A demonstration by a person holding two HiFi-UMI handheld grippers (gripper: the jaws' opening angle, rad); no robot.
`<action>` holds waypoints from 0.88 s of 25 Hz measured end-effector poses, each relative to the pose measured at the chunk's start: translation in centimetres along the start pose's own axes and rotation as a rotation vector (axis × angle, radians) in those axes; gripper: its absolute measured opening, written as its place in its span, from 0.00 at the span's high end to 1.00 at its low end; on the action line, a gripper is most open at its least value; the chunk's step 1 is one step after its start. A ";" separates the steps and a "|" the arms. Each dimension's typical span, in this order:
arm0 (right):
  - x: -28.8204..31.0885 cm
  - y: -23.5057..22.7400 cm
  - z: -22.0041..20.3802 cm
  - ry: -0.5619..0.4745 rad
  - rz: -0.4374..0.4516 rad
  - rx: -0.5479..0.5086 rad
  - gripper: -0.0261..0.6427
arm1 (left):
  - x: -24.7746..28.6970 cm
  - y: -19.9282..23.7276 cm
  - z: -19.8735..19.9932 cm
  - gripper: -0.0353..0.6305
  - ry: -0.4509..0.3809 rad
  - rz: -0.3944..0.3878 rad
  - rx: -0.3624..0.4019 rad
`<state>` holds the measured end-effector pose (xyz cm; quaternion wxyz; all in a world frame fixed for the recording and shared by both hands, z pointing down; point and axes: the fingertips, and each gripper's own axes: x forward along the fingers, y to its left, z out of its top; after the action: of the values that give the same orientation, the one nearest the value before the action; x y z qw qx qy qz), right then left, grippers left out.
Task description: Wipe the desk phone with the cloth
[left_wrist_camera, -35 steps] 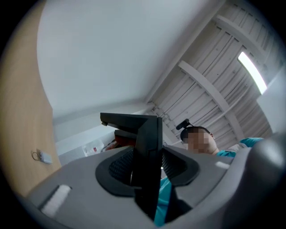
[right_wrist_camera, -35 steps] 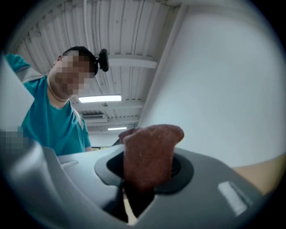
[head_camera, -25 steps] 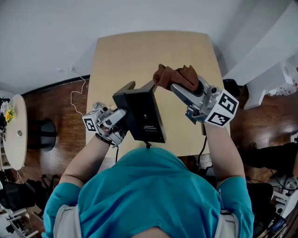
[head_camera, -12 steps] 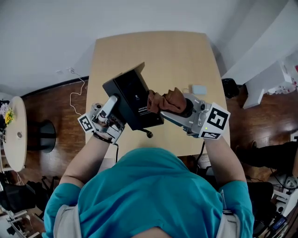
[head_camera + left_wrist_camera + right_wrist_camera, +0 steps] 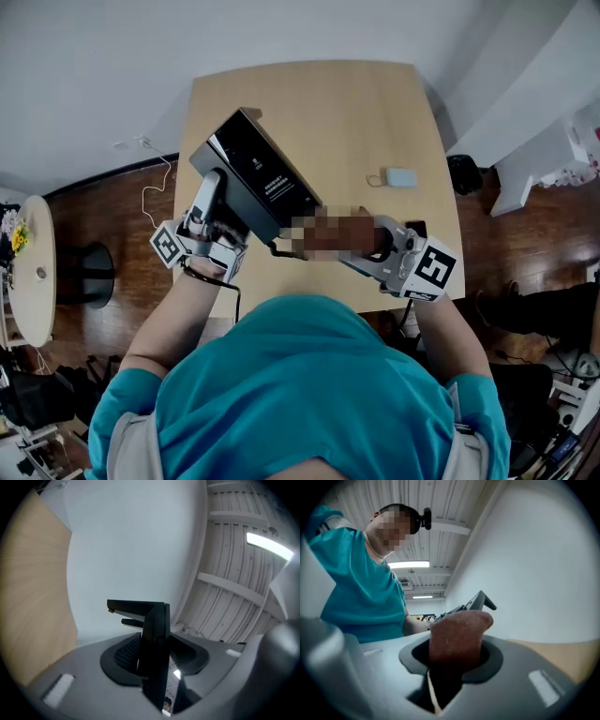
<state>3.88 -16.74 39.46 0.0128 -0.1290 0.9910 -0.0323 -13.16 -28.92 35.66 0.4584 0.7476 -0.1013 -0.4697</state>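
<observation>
My left gripper (image 5: 217, 199) is shut on the black desk phone (image 5: 258, 173) and holds it above the table, tilted, with its underside and label facing up. In the left gripper view the phone's thin edge (image 5: 153, 639) stands clamped between the jaws of that gripper (image 5: 154, 667). My right gripper (image 5: 370, 242) is shut on a brown cloth (image 5: 457, 637), which bulges out between its jaws. The cloth sits at the phone's near right corner; whether it touches is blurred in the head view. In the right gripper view the phone (image 5: 476, 603) shows just beyond the cloth.
A light wooden table (image 5: 309, 103) lies below. A small pale blue-grey box with a cord (image 5: 400, 177) rests on its right side. A dark cord (image 5: 281, 251) hangs from the phone. A white cable (image 5: 155, 187) lies on the floor and a round side table (image 5: 28, 272) stands at the left.
The left gripper has swung the phone leftward and away, turning it. The right gripper has carried the cloth from the phone's far edge down to its near right corner.
</observation>
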 end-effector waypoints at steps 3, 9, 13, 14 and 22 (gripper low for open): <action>2.7 1.2 -1.1 0.032 0.034 -0.024 0.76 | 0.2 -0.1 0.0 0.67 -0.001 -0.002 -0.008; 3.0 0.4 -0.6 0.001 -0.021 -0.029 0.76 | 0.5 -0.6 -1.9 0.67 0.051 -0.012 -0.003; -0.2 -2.7 1.3 -0.075 -0.136 0.004 0.76 | 0.3 -0.9 -2.1 0.67 0.063 -0.040 -0.011; -0.8 -3.6 1.9 -0.095 -0.163 0.012 0.76 | 0.3 -0.9 -1.8 0.67 0.060 -0.050 -0.014; 0.0 -1.6 8.5 -0.039 -0.174 -0.318 0.76 | 0.5 -0.2 -4.3 0.67 0.160 0.043 0.043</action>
<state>4.62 -18.83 31.05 0.0088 -0.2155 0.9682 0.1265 -9.57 -26.57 35.76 0.4587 0.7902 -0.0903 -0.3962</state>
